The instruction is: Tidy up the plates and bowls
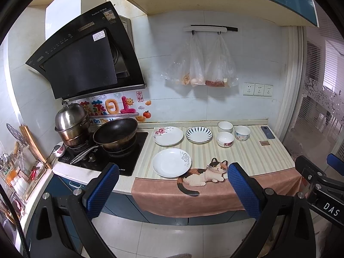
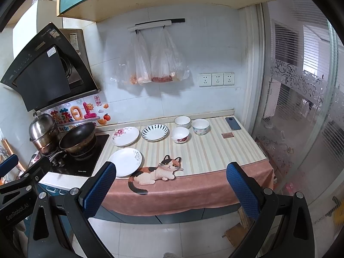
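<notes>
On the striped counter mat (image 1: 247, 157) lie three plates: a white plate with a grey flower (image 1: 171, 162) (image 2: 125, 161) at the front, a pink-flowered plate (image 1: 168, 136) (image 2: 125, 136) behind it, and a blue-striped plate (image 1: 199, 134) (image 2: 154, 132). Three small bowls (image 1: 225, 139) (image 1: 225, 126) (image 1: 242, 132) stand to their right; they also show in the right wrist view (image 2: 180, 135) (image 2: 182, 122) (image 2: 200, 126). My left gripper (image 1: 171, 190) is open and empty, held off the counter's front edge. My right gripper (image 2: 171, 190) is open and empty, also in front of the counter.
A hob (image 1: 103, 157) with a wok (image 1: 115, 132) and a steel pot (image 1: 72, 120) sits left of the mat. A phone (image 1: 267, 132) and a small brown square (image 1: 264, 143) lie at the right. Bags (image 1: 202, 64) hang on the wall. A glass partition (image 2: 301, 107) stands to the right.
</notes>
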